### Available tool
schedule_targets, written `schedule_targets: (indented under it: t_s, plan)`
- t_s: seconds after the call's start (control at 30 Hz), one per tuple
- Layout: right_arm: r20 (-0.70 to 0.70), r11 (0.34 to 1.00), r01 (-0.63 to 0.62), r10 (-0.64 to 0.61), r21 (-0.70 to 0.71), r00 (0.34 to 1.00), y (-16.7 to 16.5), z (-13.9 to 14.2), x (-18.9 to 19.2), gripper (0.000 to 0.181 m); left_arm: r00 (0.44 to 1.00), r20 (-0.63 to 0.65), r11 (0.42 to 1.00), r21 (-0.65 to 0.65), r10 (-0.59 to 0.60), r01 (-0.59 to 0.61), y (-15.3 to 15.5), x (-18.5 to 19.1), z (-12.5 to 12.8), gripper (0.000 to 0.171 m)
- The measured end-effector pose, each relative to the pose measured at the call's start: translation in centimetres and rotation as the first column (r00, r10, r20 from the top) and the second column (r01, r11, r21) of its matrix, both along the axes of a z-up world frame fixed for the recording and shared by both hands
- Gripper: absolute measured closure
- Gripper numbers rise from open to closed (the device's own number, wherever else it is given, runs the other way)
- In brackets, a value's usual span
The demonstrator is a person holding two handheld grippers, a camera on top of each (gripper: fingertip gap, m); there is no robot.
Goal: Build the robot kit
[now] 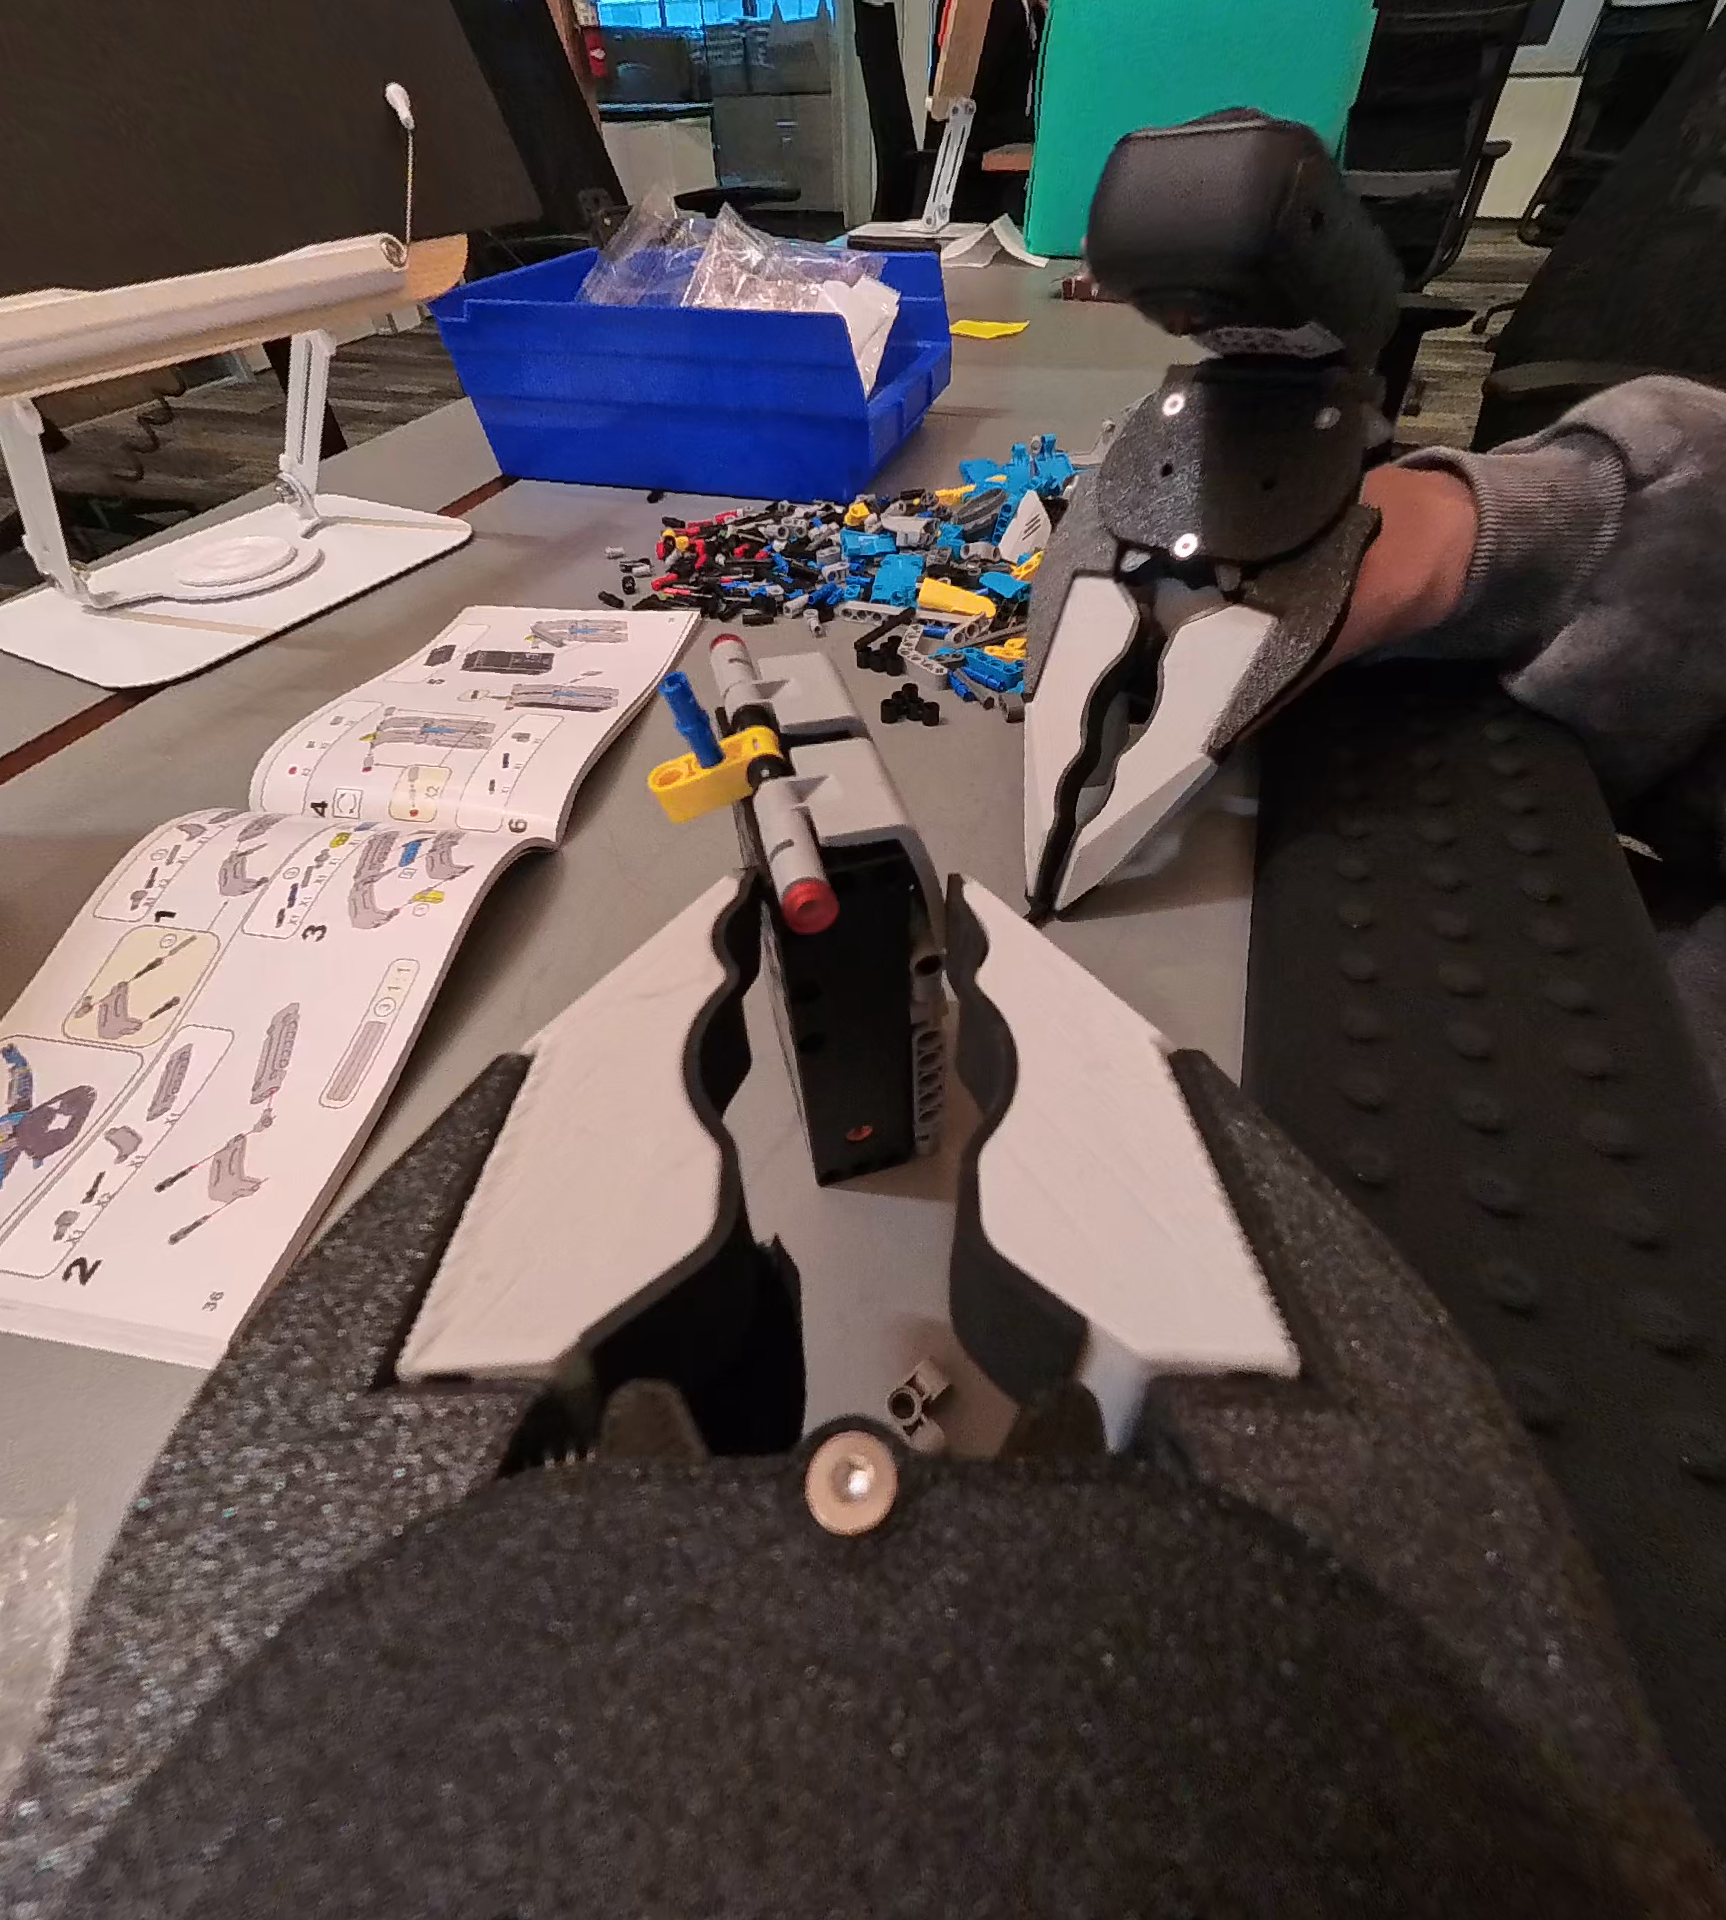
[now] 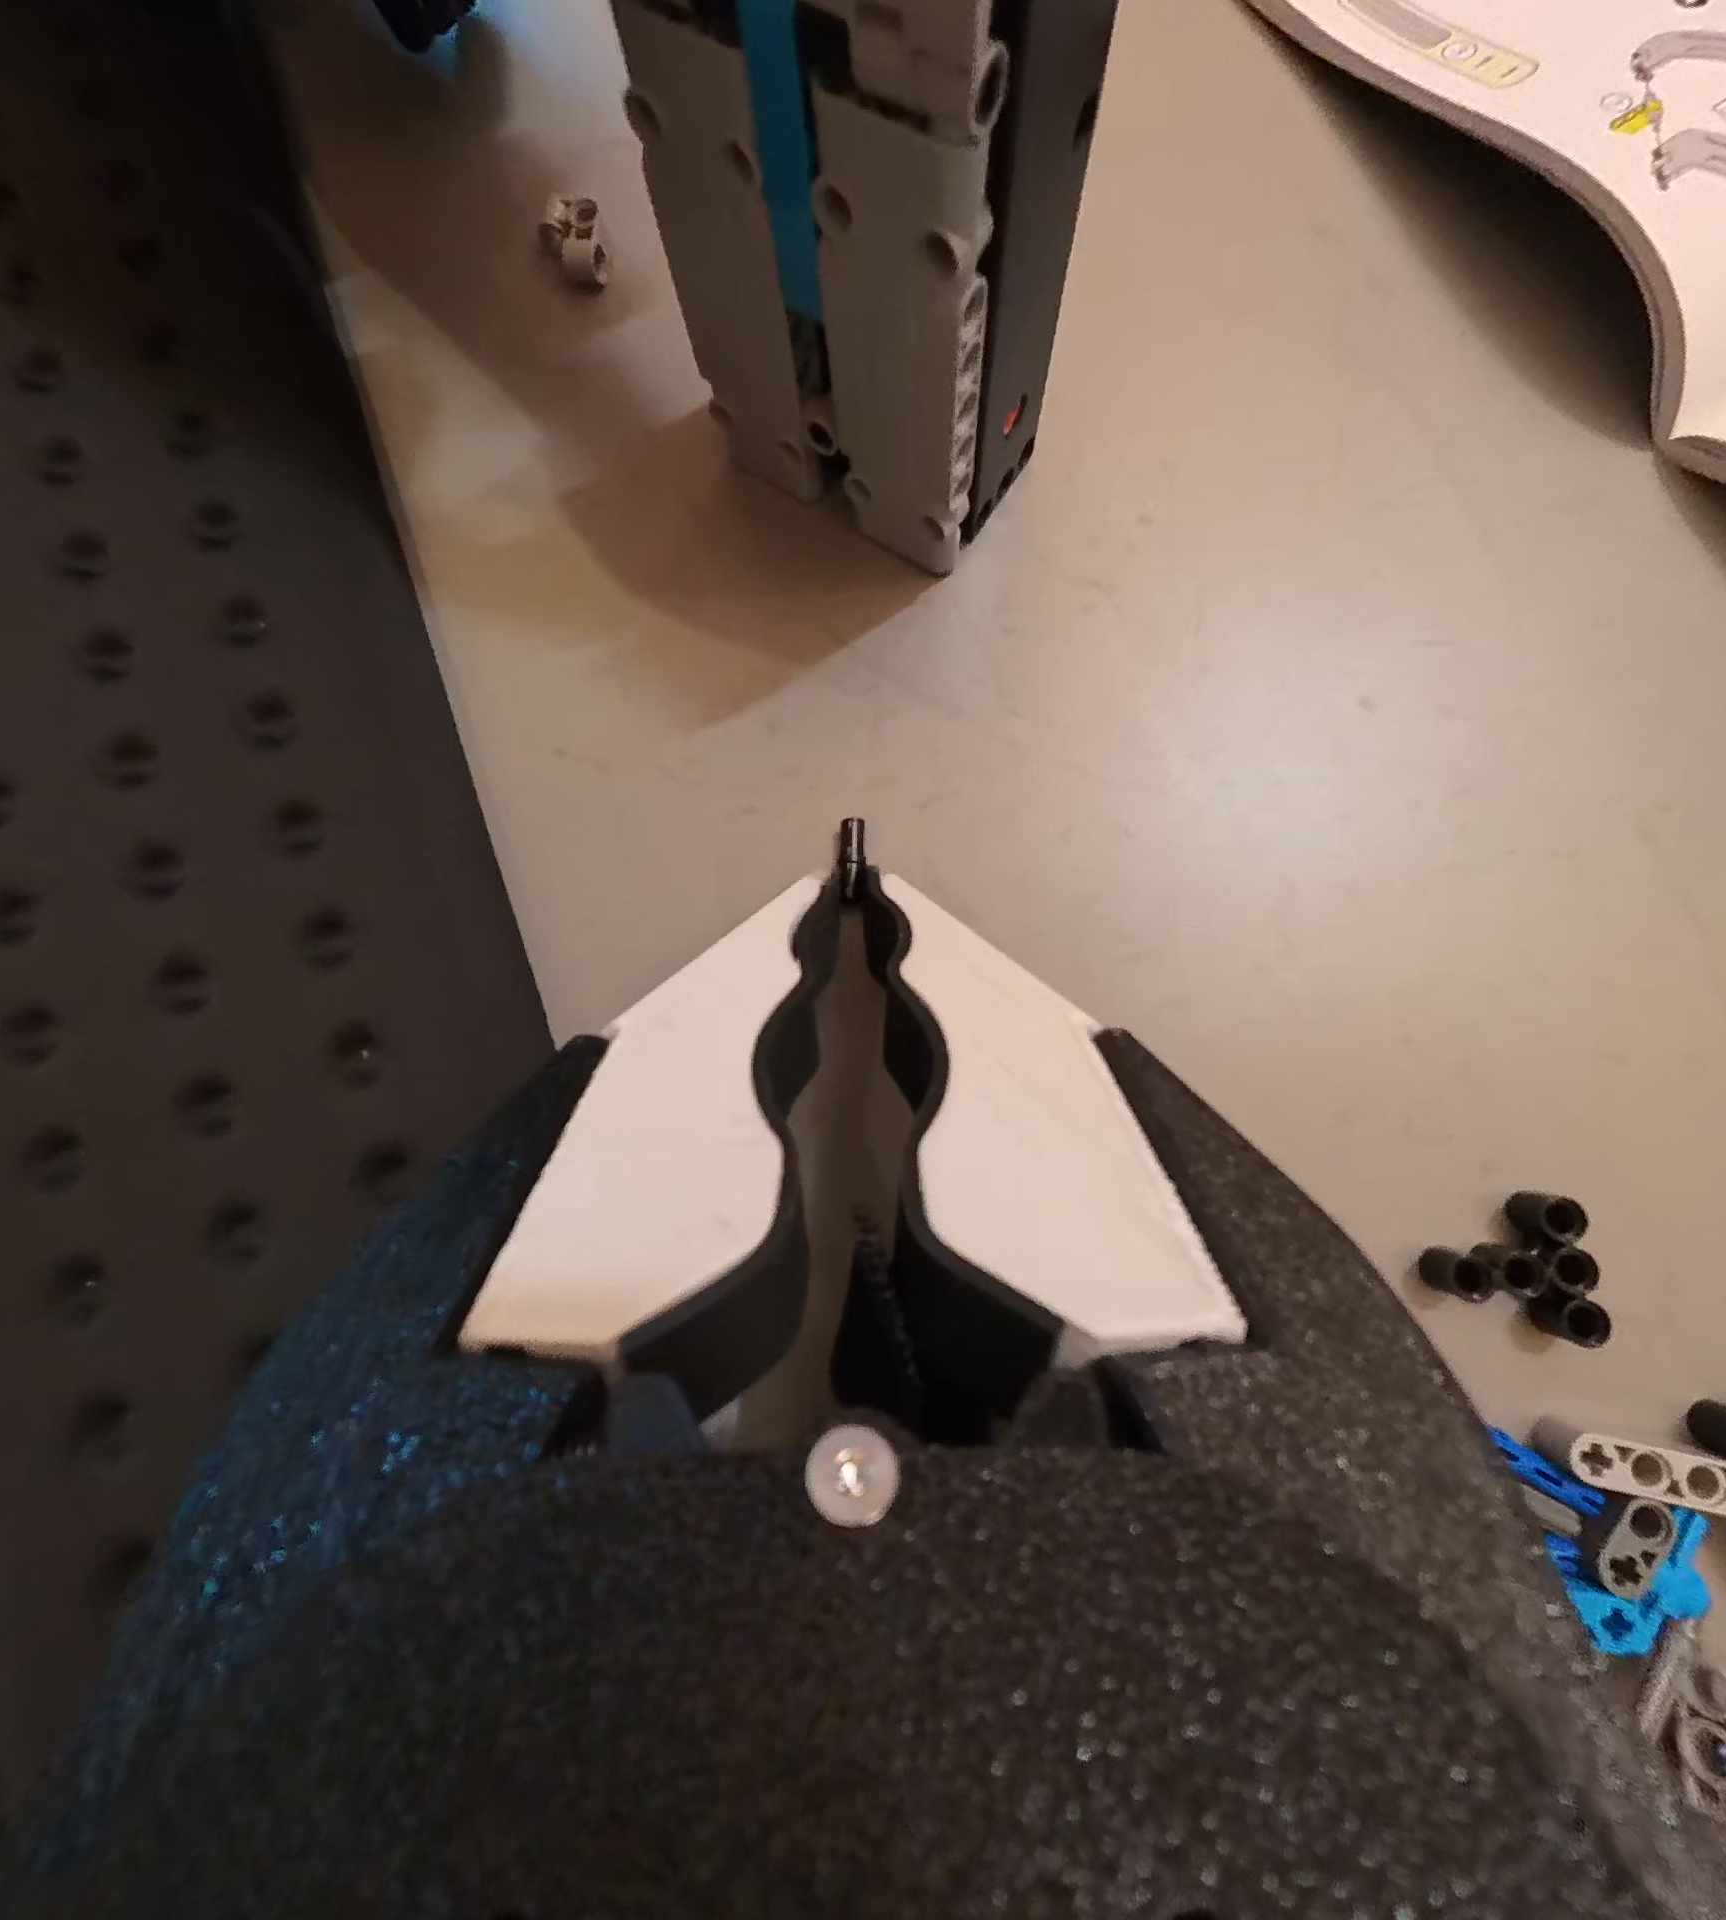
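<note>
My left gripper [image 1: 846, 896] is shut on a grey and black brick assembly [image 1: 843, 1049]. The assembly stands with its lower end on the grey table [image 1: 589, 935]. A red-tipped grey axle [image 1: 781, 821], a yellow connector [image 1: 719, 774] and a blue pin [image 1: 687, 712] sit on its upper part. The assembly also shows in the right wrist view [image 2: 869, 260]. My right gripper [image 2: 851, 883] is shut on a small black pin [image 2: 851, 854], just above the table. It also shows to the right of the assembly in the left wrist view [image 1: 1046, 902], tips down.
An open instruction booklet [image 1: 267, 935] lies left of the assembly. A pile of loose pieces [image 1: 890, 561] and a blue bin [image 1: 630, 416] of bags lie behind. A black dotted mat [image 1: 1461, 1039] is on the right. A small grey connector [image 2: 573, 241] and black pins [image 2: 1524, 1270] lie nearby.
</note>
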State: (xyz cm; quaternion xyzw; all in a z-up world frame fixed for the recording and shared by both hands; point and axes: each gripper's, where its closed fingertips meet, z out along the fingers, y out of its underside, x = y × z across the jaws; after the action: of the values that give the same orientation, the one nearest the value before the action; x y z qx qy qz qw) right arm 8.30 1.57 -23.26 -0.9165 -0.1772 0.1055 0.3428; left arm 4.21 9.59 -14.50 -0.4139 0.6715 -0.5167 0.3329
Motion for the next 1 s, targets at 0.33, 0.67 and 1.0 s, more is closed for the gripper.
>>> schedule_targets:
  t_s: [0.33,0.67,1.0]
  plan:
    - [-0.424,0.938,0.323,-0.244,0.124,0.872,3.9,7.2,-3.9,0.179,1.000,0.015,1.000,0.003,0.004,-0.005,0.1,0.0,0.0,0.137]
    - [-0.900,0.886,0.459,-0.249,-0.063,0.357,5.8,9.9,-4.5,0.179,0.999,0.047,0.997,0.070,0.015,-0.018,-0.3,0.0,0.1,0.137]
    - [-0.887,0.856,0.512,-0.288,-0.070,0.361,6.5,9.4,-4.1,0.177,0.998,0.050,0.991,0.126,0.046,-0.052,-0.5,0.0,0.1,0.137]
